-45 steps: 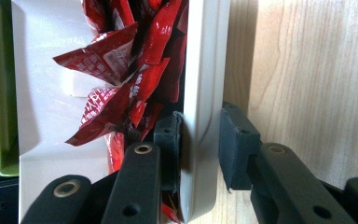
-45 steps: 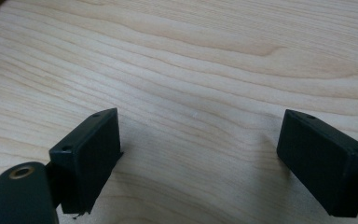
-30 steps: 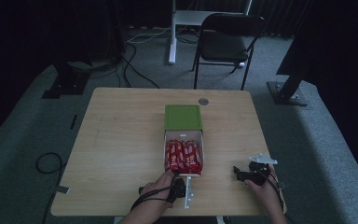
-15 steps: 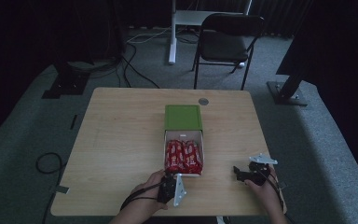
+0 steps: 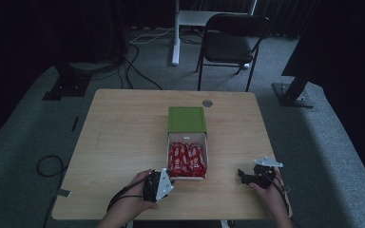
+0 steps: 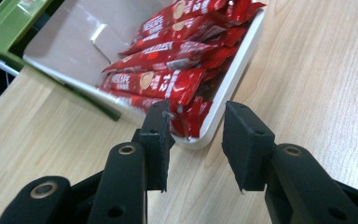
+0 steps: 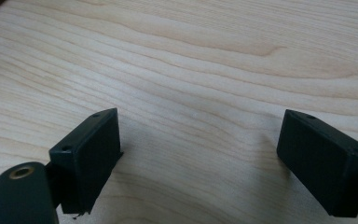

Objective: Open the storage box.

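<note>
Left hand-held gripper (image 5: 167, 179) backed off; red sachets (image 6: 168, 70) boxed

Left tool (image 6: 195, 144): two black jaws stand a narrow gap apart, nothing between them, over the wooden table (image 6: 307, 70). Just beyond the tips, the near corner of a white tray (image 6: 242, 60). Red Nescafe stick packets (image 6: 168, 65) lie heaped in it; far part of tray floor bare. Green sleeve (image 6: 9, 23) at upper left.
</note>
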A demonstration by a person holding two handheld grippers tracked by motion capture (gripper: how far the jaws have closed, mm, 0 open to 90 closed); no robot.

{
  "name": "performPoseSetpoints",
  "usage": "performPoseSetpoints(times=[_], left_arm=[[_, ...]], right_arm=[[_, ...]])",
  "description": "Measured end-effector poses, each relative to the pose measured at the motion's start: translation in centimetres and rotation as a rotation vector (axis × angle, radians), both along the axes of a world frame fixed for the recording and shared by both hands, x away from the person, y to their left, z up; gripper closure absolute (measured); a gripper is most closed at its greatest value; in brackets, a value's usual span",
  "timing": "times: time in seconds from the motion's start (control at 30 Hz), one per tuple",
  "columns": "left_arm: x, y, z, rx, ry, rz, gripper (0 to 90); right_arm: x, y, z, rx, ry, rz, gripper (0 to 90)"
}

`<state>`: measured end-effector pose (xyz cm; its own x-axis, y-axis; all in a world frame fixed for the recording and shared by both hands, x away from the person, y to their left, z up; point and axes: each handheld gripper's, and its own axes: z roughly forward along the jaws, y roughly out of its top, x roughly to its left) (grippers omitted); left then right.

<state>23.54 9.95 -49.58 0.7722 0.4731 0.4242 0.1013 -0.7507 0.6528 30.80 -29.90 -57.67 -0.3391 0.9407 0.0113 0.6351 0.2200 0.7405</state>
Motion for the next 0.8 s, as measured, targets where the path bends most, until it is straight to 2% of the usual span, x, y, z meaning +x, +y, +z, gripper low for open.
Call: performPoseSetpoints(times=[0.3, 0.4, 0.53, 0.8], left_arm=[[0.7, 2.7, -1.2, -0.089, 0.064, 0.08, 60.7], [1.0, 3.6, -1.6, -0.1, 0.072, 0.118, 60.8], [1.4, 4.9, -2.1, -0.154, 0.085, 0.157, 60.5], [2.3, 7.0, -3.2, -0.218, 0.124, 0.214, 49.4]], right_arm=[[0.0, 0.0, 0.0, 0.0, -0.001, 0.0, 12.6], [0.0, 0.0, 0.0, 0.001, 0.0, -0.001, 12.6], [0.0, 0.0, 0.0, -0.001, -0.001, 0.001, 12.7], [0.0, 0.0, 0.0, -0.001, -0.001, 0.001, 12.6]])
